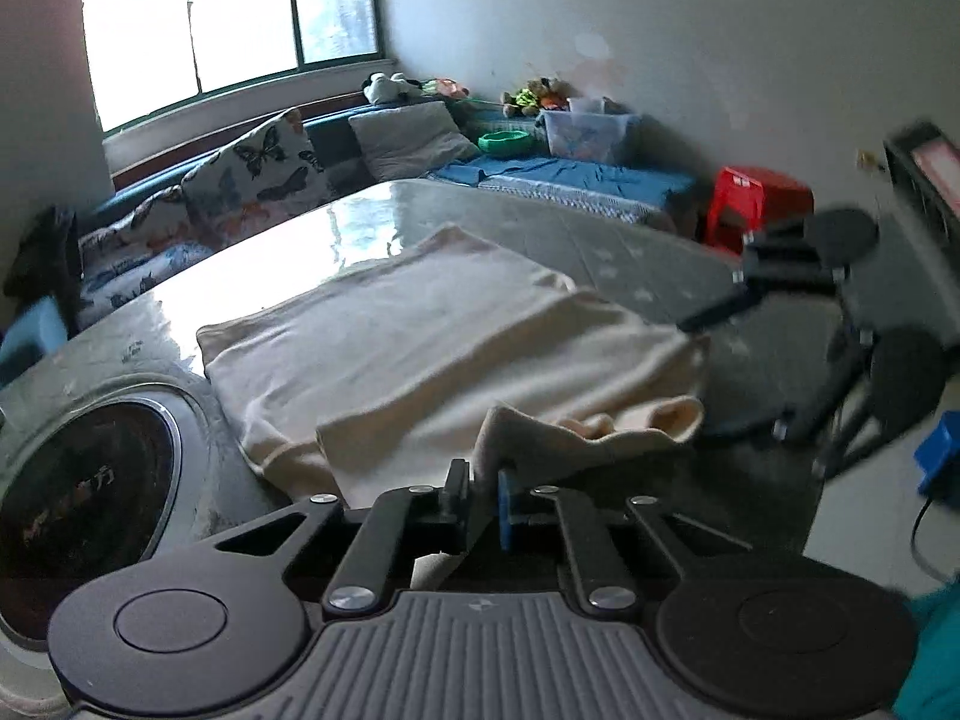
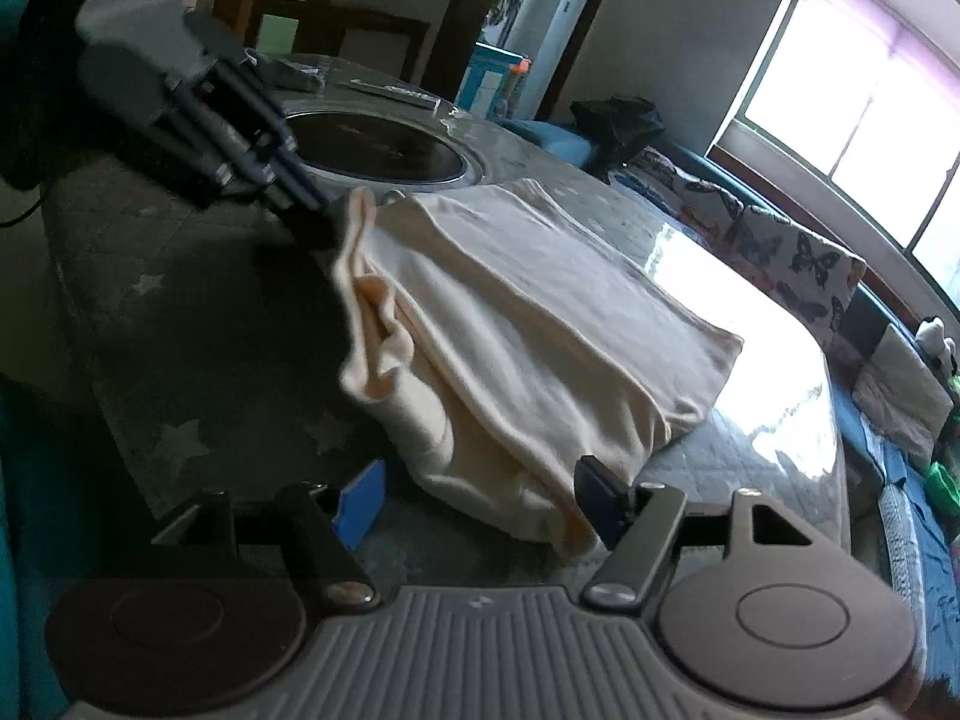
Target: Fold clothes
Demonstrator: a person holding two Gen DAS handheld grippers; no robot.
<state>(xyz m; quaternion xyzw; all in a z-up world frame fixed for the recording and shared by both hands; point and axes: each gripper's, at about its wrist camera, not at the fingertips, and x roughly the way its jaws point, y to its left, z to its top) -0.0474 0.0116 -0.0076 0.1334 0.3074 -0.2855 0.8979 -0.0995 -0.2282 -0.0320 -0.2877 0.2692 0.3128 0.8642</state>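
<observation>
In the left wrist view, the left gripper (image 1: pixel 482 495) is clamped on a raised fold of the cream garment (image 1: pixel 432 336), the cloth pinched between its black and blue pads. The rest of the garment lies spread ahead of the claw on the grey table (image 1: pixel 600 240). A round dark inset (image 1: pixel 84 516) sits in the tabletop to the claw's left. Ahead and to the right, the right gripper (image 1: pixel 708 315) is blurred at the garment's far corner; this view does not show how its jaws stand. Beyond the table are butterfly cushions (image 1: pixel 258 171) and a red stool (image 1: pixel 756 198).

In the right wrist view, the right gripper (image 2: pixel 480 495) has its jaws spread wide, the garment's near corner (image 2: pixel 510 498) lying between them, not pinched. The garment (image 2: pixel 540 312) stretches ahead on the table (image 2: pixel 180 312). Far ahead to the left, the left gripper (image 2: pixel 327 213) holds the garment's edge lifted off the table, a grip seen here from outside. The dark inset (image 2: pixel 378 147) lies beyond it.
</observation>
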